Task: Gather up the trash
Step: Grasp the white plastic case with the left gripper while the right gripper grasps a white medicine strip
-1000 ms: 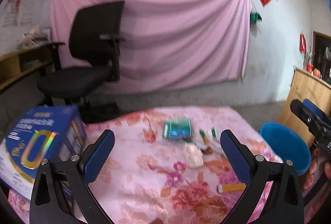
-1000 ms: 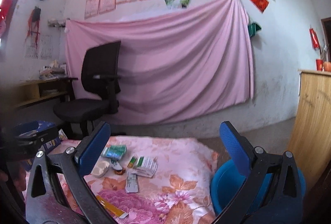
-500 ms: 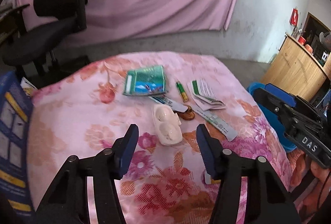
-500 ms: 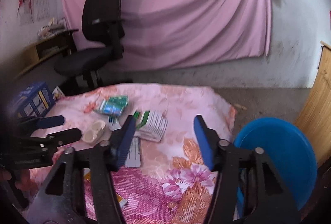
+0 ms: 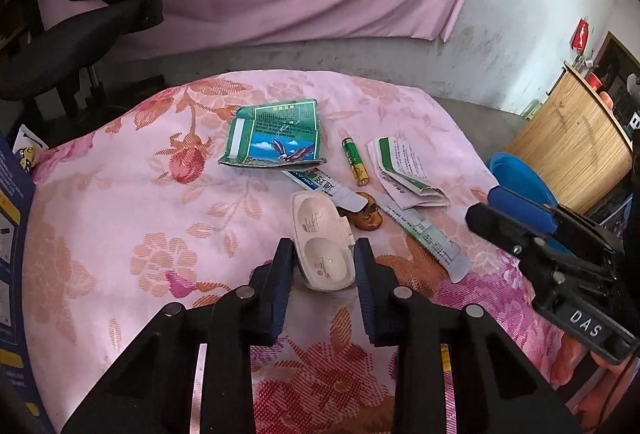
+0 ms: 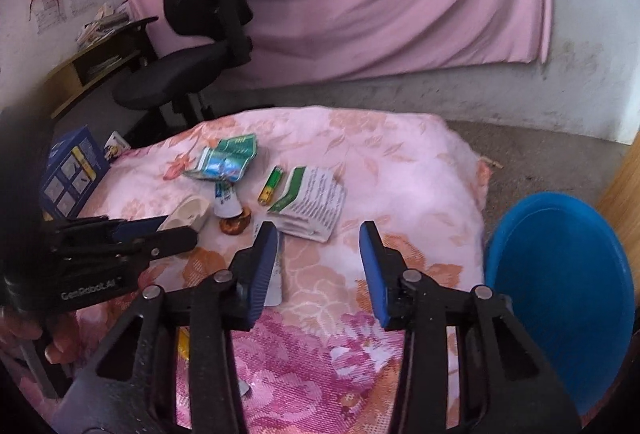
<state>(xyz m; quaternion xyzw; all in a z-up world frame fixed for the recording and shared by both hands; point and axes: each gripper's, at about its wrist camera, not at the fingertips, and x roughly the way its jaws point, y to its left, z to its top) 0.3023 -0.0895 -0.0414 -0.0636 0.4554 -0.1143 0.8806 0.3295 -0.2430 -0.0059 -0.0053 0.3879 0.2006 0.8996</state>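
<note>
Left gripper (image 5: 324,254) closing around white plastic tray (image 5: 322,240), pads not yet gripping

Soft, even daylight; no glare. Strong fisheye bowing, dark vignette at corners. Right wrist view blurred dark at 9 o'clock. Faint shadows.
</note>
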